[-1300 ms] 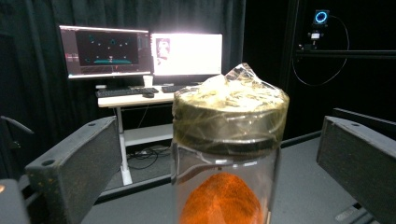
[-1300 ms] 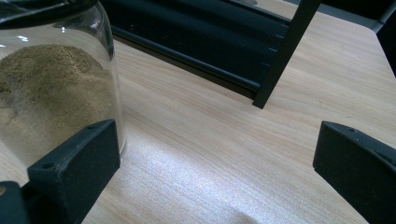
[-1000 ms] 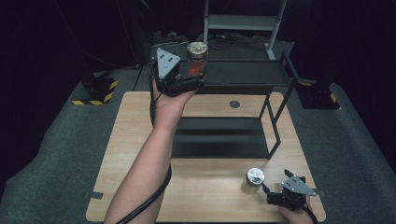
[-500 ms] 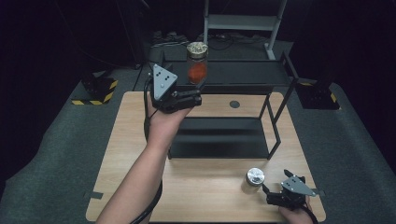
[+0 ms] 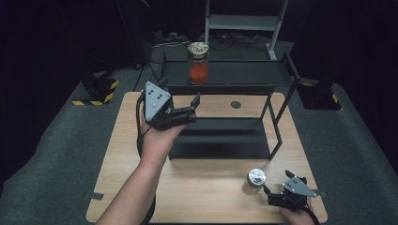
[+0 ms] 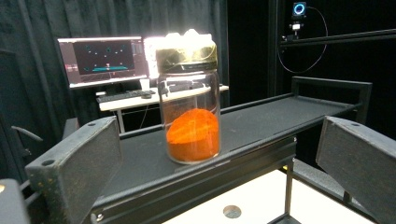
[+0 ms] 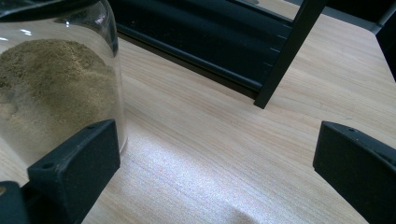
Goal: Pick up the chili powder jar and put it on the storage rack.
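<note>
A clear glass jar of orange powder with a gold lid stands upright on the top shelf of the black metal rack. The left tool hovers in front of it, jaws wide apart and empty. The right tool rests on the wooden worktop, jaws spread and empty, just beside a silver-lidded glass jar of tan powder.

Our left gripper: black body, grey three-cornered plate with dark dots, black cable trailing. Our right gripper: same plate. Jaws: matte black blocks, small holes. Our forearms bare, no sleeves.
</note>
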